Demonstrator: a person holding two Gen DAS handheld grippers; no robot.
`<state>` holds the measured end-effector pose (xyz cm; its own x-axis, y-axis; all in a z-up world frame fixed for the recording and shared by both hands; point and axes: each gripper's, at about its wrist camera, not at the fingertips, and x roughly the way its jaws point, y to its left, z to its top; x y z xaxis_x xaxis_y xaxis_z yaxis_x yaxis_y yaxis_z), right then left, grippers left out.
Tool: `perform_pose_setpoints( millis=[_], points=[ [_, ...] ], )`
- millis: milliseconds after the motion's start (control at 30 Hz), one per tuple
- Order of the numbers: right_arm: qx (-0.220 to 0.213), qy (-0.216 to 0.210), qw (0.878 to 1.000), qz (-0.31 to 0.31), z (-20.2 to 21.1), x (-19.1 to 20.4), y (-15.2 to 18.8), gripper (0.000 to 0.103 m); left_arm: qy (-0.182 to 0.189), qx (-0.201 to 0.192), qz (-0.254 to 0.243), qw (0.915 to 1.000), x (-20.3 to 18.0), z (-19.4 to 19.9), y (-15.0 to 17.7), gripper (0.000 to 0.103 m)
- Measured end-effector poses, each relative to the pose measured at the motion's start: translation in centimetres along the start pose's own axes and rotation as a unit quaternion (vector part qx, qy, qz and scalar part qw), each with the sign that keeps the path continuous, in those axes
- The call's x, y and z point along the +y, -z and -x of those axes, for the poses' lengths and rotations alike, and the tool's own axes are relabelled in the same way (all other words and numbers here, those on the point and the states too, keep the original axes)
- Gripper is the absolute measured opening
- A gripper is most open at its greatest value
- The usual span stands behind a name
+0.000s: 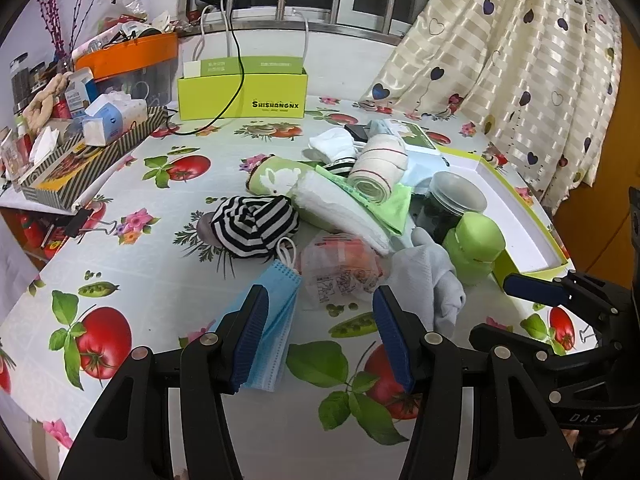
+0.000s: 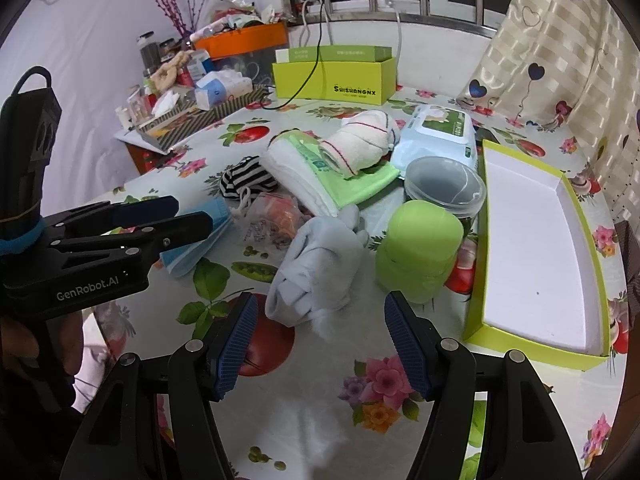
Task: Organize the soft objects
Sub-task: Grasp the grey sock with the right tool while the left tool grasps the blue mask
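Observation:
A heap of soft things lies mid-table: a blue face mask, a black-and-white striped cloth, a folded white-and-green towel, a rolled cream towel, white socks and a pale grey cloth. My left gripper is open just above the table, its left pad over the mask, nothing pinched. My right gripper is open too, with the grey cloth just ahead of its tips. An empty lime-edged box lid lies to the right.
A green plastic bottle, a clear jar, a wet-wipes pack and a crinkly snack bag sit among the cloths. A lime box with a cable stands at the back. Cluttered trays fill the left, a curtain the right.

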<state>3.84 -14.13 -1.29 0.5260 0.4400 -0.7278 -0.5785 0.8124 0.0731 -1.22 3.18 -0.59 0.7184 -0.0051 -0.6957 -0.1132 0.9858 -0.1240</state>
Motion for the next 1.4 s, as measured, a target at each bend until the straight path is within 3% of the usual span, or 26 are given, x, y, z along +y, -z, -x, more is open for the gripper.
perform_pose_setpoints(
  millis=[600,900,1033,1300,1400],
  points=[
    [0.023,-0.023,0.999,-0.041,-3.2,-0.1,-1.4,0.067,-0.009,0.001,0.011,0.9999,4.2,-0.5,0.1,0.056],
    [0.036,-0.023,0.996,-0.074,-5.1,-0.9,-1.7,0.066,0.0,0.031,-0.027,0.9991,4.3,-2.7,0.7,0.056],
    [0.037,-0.02,0.996,-0.076,-5.5,-0.9,-1.6,0.046,0.004,0.054,-0.038,0.9978,4.1,-3.7,1.3,0.056],
    [0.026,-0.014,0.997,-0.072,-5.1,-1.1,-1.4,0.033,-0.012,0.058,-0.048,0.9971,3.7,-4.3,2.2,0.055],
    [0.022,-0.013,0.997,-0.067,-4.7,-1.1,-1.3,0.032,-0.013,0.056,-0.041,0.9975,3.7,-4.1,2.2,0.041]
  ],
)
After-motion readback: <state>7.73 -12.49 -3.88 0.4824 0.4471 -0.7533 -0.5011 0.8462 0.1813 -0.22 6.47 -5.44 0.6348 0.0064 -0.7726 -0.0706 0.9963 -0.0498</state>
